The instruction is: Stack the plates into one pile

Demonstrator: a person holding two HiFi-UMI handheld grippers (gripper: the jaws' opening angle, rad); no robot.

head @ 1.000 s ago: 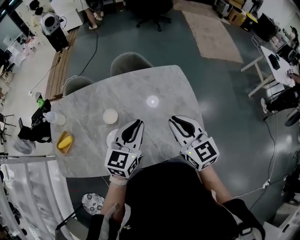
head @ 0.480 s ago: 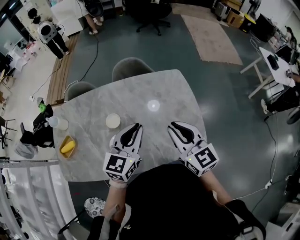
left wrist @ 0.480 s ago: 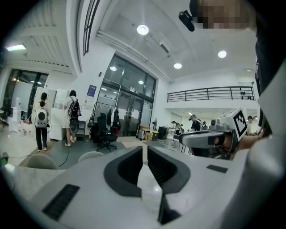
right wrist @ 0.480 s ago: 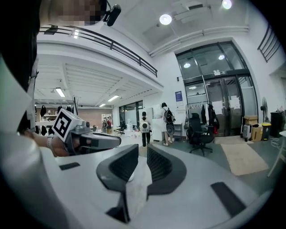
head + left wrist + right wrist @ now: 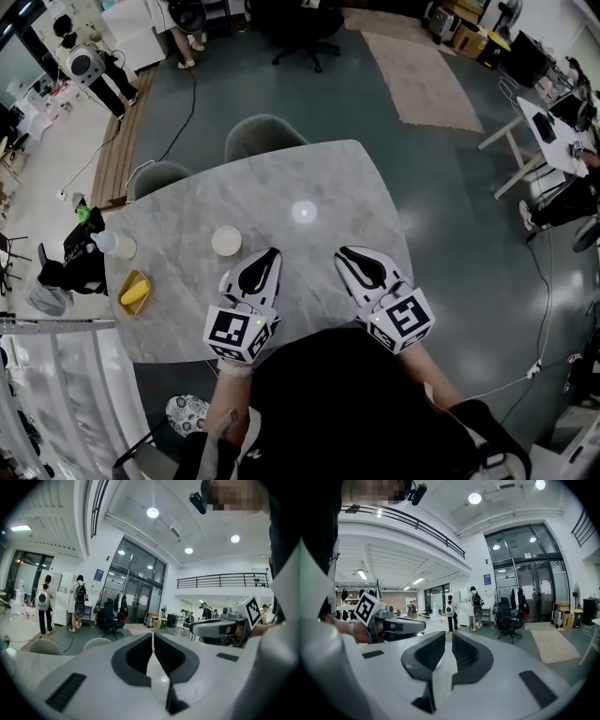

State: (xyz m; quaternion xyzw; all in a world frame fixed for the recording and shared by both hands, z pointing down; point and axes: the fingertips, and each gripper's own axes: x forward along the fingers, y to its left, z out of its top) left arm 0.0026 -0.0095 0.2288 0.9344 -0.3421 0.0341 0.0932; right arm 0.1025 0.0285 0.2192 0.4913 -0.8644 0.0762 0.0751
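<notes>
The left gripper (image 5: 272, 252) hangs over the grey marble table (image 5: 337, 178); its jaws, having just closed a little further, meet at the tips, empty; the right gripper (image 5: 344, 252) shows a narrow slit, also empty; a small round white plate (image 5: 226, 241) lies just beyond the left gripper.

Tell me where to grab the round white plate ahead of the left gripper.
Pinch the white plate by its rim on the side nearest the person, coming in low across the marble table. It lies flat and shallow, so only the thin rim likely offers a hold: one jaw over, one under.
</notes>
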